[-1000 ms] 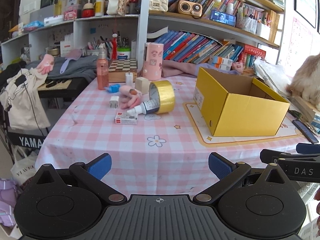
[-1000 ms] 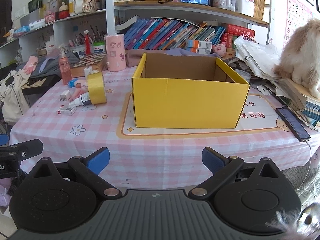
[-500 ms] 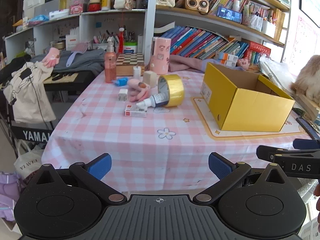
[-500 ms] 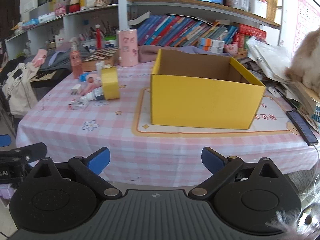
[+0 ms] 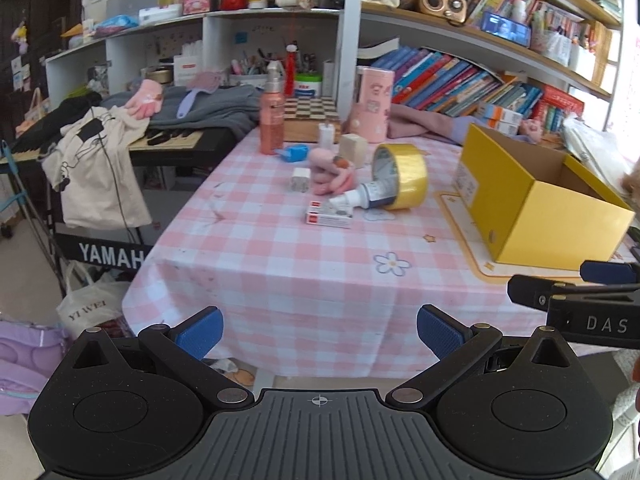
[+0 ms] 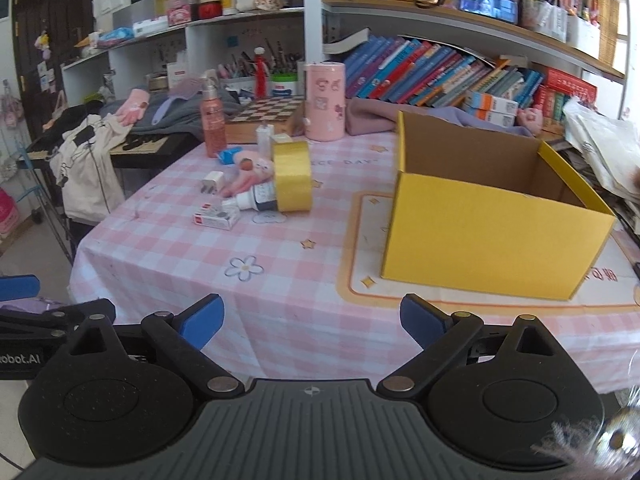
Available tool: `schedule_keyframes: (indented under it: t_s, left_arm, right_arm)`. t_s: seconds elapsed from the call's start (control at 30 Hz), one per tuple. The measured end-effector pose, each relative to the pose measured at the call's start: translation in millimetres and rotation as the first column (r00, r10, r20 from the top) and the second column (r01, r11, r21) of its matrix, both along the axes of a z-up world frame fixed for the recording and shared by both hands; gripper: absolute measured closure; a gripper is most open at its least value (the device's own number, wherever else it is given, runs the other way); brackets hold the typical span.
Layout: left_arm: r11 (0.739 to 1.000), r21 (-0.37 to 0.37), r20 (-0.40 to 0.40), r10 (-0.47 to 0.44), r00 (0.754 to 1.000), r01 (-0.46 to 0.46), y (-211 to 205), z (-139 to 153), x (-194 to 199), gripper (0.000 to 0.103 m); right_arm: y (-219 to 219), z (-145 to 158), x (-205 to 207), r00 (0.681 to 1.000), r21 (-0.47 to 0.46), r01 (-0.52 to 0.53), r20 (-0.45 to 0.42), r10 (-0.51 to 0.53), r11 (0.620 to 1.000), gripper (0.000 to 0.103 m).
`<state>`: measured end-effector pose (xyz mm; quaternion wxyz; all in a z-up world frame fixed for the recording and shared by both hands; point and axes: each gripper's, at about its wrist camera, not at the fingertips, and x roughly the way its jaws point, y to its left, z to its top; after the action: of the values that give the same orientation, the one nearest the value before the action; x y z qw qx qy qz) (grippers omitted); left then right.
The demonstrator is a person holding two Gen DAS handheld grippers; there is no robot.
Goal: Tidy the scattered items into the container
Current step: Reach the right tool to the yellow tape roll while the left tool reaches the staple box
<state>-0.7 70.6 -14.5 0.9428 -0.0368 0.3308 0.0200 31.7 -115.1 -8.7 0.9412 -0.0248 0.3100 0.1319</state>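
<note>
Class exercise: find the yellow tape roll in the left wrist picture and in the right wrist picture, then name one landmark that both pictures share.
Left wrist: the yellow tape roll stands on edge right of centre, left of the yellow box.
Right wrist: the roll is left of centre, again left of the box.
Shared landmark: the pink canister behind it.

Both rigs look the same: chunky matte black plastic, two big round discs either side of a ribbed centre plate with a tiny white crosshair mark. The left gripper [image 5: 319,330] and right gripper [image 6: 312,320] each have angled black arms with silver screw heads, ending in textured blue pads [image 5: 438,332]. White "DAS" lettering sits on one side bar, "obot.AI" on the other.
</note>
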Motion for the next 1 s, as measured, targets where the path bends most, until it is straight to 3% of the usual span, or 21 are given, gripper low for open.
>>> schedule_keyframes:
  t_s: [0.23, 0.53, 1.0]
  left_arm:
    - [1.000, 0.000, -0.012, 0.024, 1.000, -0.024, 5.4, -4.6, 32.6, 0.000]
    - [0.999, 0.008, -0.054, 0.035, 0.998, -0.035, 6.5, -12.7, 99.6, 0.000]
    - [0.999, 0.049, -0.148, 0.022, 0.989, -0.015, -5.8, -34.0, 177.4, 0.001]
  right_arm:
    - [17.9, 8.5, 39.9, 0.995, -0.007, -0.077, 0.062, 0.078, 0.997, 0.010]
    - [35.9, 8.3, 116.2, 0.990, -0.032, -0.127, 0.062, 0.129, 0.991, 0.015]
    - [57.6, -7.9, 202.8, 0.985, -0.062, -0.171, -0.050, 0.168, 0.983, 0.023]
